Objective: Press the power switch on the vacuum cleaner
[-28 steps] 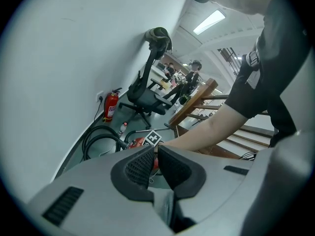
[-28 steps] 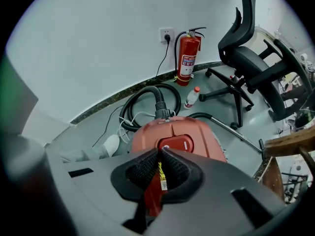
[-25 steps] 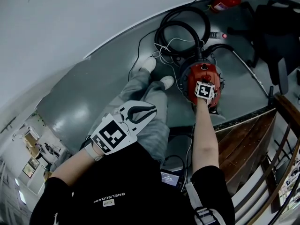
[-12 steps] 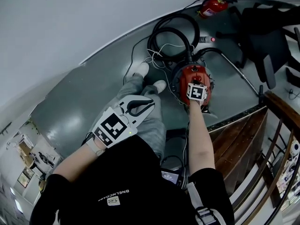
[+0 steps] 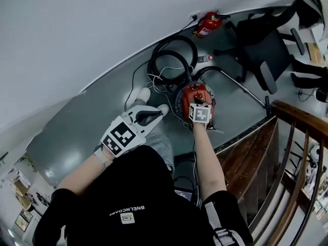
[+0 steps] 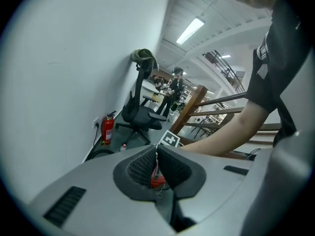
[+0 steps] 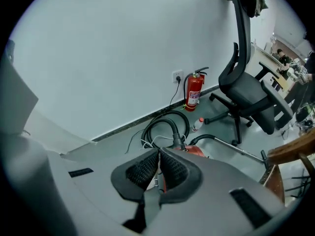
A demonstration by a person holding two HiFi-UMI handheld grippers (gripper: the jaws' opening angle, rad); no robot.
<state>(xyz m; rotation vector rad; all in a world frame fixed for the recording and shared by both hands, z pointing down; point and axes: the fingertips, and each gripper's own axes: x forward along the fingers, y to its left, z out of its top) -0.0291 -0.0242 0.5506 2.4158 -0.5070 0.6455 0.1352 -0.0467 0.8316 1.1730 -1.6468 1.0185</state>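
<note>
Head view with both gripper views, read from left to right. Left gripper (image 5: 156, 115) hangs above the person's legs, at about 9 o'clock of the vacuum cleaner (image 5: 185, 97) and apart from it. Its own view shows the jaws drawn together to a thin slit with nothing held. The red canister appears only beyond that slit.

The vacuum cleaner stands on the grey floor surface (image 5: 92, 122), just past the person's shoes (image 5: 141, 94). Its black hose (image 5: 171, 60) is coiled at 11 o'clock of it, and loose white cable (image 5: 161, 81) lies beside the coil.

Right gripper (image 7: 158, 155) is held at the end of an outstretched arm, directly over the canister top. Its jaws are likewise closed to a slit and carry nothing. Whether the tips touch the canister cannot be told, and the power switch itself cannot be made out beneath the gripper.

A fire extinguisher (image 5: 207, 24) stands against the wall at 1 o'clock of the vacuum cleaner. An office chair (image 5: 261, 47) is at 2 o'clock and a wooden stair railing (image 5: 300, 118) at 4 o'clock.

Handling, as judged: the canister looks like a rigid, fairly heavy plastic shell that should not yield under a push, though it may shift on the smooth floor. No grasp seems needed. Closed jaw tips serve as a blunt finger, best set squarely on the switch and pushed straight down. The hose is flexible and gives no purchase.
</note>
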